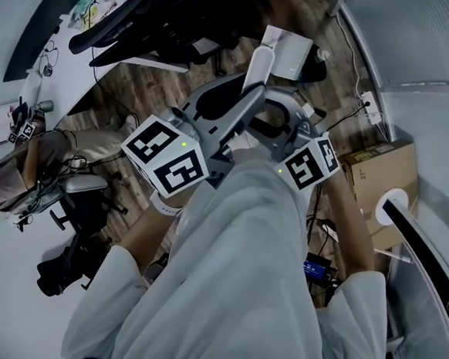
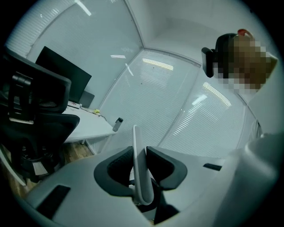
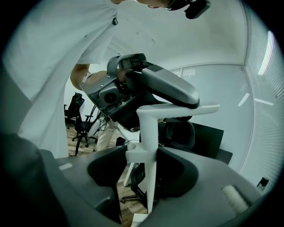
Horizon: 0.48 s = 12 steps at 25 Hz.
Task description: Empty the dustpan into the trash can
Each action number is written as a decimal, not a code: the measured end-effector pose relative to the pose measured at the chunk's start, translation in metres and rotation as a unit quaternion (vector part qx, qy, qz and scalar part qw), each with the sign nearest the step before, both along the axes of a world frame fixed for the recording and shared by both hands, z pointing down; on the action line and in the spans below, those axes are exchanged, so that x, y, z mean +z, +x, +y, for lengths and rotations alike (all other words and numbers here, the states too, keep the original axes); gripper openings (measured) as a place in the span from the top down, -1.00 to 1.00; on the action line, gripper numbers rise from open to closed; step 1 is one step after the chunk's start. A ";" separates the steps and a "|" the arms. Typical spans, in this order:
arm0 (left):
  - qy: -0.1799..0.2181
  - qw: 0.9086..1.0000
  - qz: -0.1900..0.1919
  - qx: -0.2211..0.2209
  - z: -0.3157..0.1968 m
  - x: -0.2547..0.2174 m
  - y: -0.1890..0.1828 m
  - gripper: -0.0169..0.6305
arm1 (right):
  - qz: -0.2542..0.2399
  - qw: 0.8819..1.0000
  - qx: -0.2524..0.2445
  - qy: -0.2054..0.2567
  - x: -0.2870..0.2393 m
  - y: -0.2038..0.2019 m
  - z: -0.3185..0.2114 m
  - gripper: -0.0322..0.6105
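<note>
Head view: the dustpan (image 1: 259, 65), a white piece, is held in front of the person's white shirt (image 1: 232, 276), above the wooden floor (image 1: 158, 84), with both tools on it. The left hand-held gripper (image 2: 141, 170) is clenched on a thin white blade of it, seen edge-on in the left gripper view. The right hand-held gripper (image 3: 148, 166) clamps its upright white post, whose flat top bar runs just below the left one. A cardboard box (image 1: 380, 168) stands at the right, well apart.
</note>
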<state>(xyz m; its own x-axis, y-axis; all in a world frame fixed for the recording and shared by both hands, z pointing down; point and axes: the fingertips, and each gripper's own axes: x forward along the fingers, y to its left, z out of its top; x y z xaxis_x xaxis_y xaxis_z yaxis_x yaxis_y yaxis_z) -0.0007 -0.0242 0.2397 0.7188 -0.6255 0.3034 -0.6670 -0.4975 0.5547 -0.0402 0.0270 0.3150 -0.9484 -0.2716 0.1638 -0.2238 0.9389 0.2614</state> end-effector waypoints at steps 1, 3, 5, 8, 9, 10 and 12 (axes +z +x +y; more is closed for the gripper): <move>-0.004 1.000 0.005 -0.007 0.001 0.001 -0.002 0.64 | 0.004 1.000 -0.005 -0.003 0.001 -0.001 0.002 0.21; -0.011 1.000 0.016 -0.021 0.002 0.003 -0.007 0.64 | 0.012 1.000 -0.016 -0.007 0.003 -0.004 0.005 0.21; -0.016 0.999 0.026 -0.035 0.003 0.004 -0.014 0.64 | 0.020 0.999 -0.027 -0.012 0.004 -0.008 0.008 0.21; -0.020 0.997 0.041 -0.057 0.005 0.007 -0.027 0.64 | 0.031 0.999 -0.042 -0.017 0.006 -0.018 0.012 0.21; -0.020 0.997 0.046 -0.065 0.006 0.007 -0.032 0.64 | 0.035 0.998 -0.046 -0.018 0.007 -0.022 0.013 0.21; -0.021 0.996 0.051 -0.073 0.007 0.008 -0.037 0.64 | 0.040 0.998 -0.052 -0.019 0.008 -0.026 0.014 0.21; -0.024 0.994 0.058 -0.090 0.009 0.009 -0.048 0.64 | 0.049 0.997 -0.065 -0.020 0.009 -0.034 0.018 0.21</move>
<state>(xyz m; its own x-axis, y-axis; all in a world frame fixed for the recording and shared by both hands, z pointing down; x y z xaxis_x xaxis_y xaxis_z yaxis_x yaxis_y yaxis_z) -0.0485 -0.0153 0.2491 0.6279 -0.7345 0.2574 -0.6731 -0.3464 0.6534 -0.0740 0.0450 0.3241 -0.9543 -0.1392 0.2646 -0.0751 0.9682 0.2385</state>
